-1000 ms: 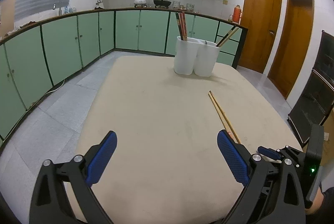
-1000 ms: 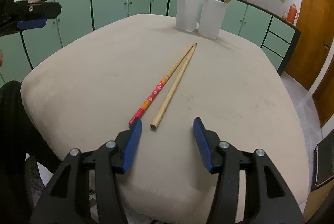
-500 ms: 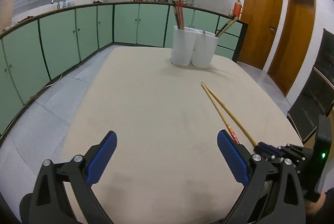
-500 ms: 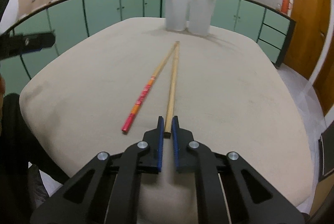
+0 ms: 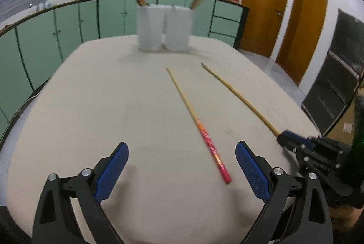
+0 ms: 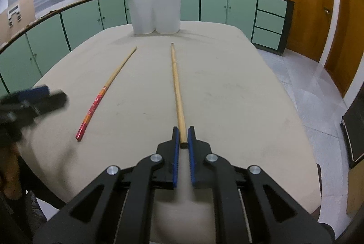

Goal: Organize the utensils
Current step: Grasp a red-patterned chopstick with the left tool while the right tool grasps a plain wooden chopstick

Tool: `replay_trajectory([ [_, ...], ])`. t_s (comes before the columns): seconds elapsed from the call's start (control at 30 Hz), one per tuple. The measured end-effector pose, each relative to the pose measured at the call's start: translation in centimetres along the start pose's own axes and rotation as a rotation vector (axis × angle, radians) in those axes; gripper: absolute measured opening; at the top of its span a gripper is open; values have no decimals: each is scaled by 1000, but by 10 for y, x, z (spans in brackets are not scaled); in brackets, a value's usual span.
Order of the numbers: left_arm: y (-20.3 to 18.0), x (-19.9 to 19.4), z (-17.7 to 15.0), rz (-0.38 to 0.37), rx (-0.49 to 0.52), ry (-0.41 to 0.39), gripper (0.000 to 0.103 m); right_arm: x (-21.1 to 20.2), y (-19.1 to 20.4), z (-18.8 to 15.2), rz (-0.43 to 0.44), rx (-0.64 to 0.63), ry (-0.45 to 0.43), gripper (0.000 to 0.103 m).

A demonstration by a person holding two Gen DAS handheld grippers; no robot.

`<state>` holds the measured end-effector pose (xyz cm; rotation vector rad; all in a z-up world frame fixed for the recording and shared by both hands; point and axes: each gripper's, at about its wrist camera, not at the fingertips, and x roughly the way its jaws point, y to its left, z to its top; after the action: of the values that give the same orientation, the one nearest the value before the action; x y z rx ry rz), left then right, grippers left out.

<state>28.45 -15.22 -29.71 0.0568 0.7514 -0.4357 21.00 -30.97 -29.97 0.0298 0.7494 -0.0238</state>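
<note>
My right gripper [image 6: 183, 137] is shut on the near end of a plain wooden chopstick [image 6: 177, 89], which points away toward two white holders [image 6: 154, 13] at the table's far side. In the left wrist view that chopstick [image 5: 238, 96] runs to the right gripper [image 5: 281, 138]. A red-handled chopstick [image 6: 100, 98] lies on the table to its left; it also shows in the left wrist view [image 5: 195, 121]. My left gripper [image 5: 182, 164] is open and empty, its jaws straddling the red end from above. The white holders [image 5: 163, 28] hold several chopsticks.
The beige table [image 5: 102, 107] has rounded edges. Green cabinets [image 6: 79, 23] curve around the far and left sides. Wooden doors [image 5: 264, 5] stand at the right. A dark cabinet [image 5: 336, 84] stands near the table's right edge.
My right gripper closed on the plain chopstick and swung it away from the red one. My left gripper moved right and lower, toward the red chopstick.
</note>
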Motion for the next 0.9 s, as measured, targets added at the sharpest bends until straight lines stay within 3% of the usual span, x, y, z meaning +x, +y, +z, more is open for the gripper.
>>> replay_trajectory([
  [0.1, -9, 12, -5, 13, 25, 21, 89, -1, -1, -3, 10, -6, -2, 15],
  [0.2, -11, 14, -8, 31, 42, 15, 77, -1, 1, -3, 21, -18, -4, 23],
  [0.3, -9, 14, -8, 51, 39, 2, 54, 1, 6, -2, 17, -34, -4, 27],
  [0.37, -3, 14, -7, 54, 24, -9, 19, 3, 12, 0, 14, -47, -4, 27],
  [0.43, 8, 13, -7, 54, -14, -19, 8, 6, 18, 2, 4, -67, -5, 23],
  [0.5, 15, 10, -9, 97, -47, -38, 6, 8, 23, 4, 3, -81, -6, 15],
  [0.67, 38, -1, -15, 175, -154, -48, 6, 8, 43, 4, 41, -126, -17, 12],
  [0.8, 36, -6, -19, 172, -102, -31, 8, 5, 39, 2, 22, -108, -23, 13],
  [0.83, 37, -6, -19, 175, -93, -28, 18, 4, 36, 2, 20, -97, -22, 14],
  [0.87, 38, -8, -19, 181, -85, -30, 34, 4, 35, 2, 18, -86, -21, 16],
  [0.9, 39, -10, -19, 190, -76, -36, 40, 3, 34, 2, 14, -77, -21, 19],
])
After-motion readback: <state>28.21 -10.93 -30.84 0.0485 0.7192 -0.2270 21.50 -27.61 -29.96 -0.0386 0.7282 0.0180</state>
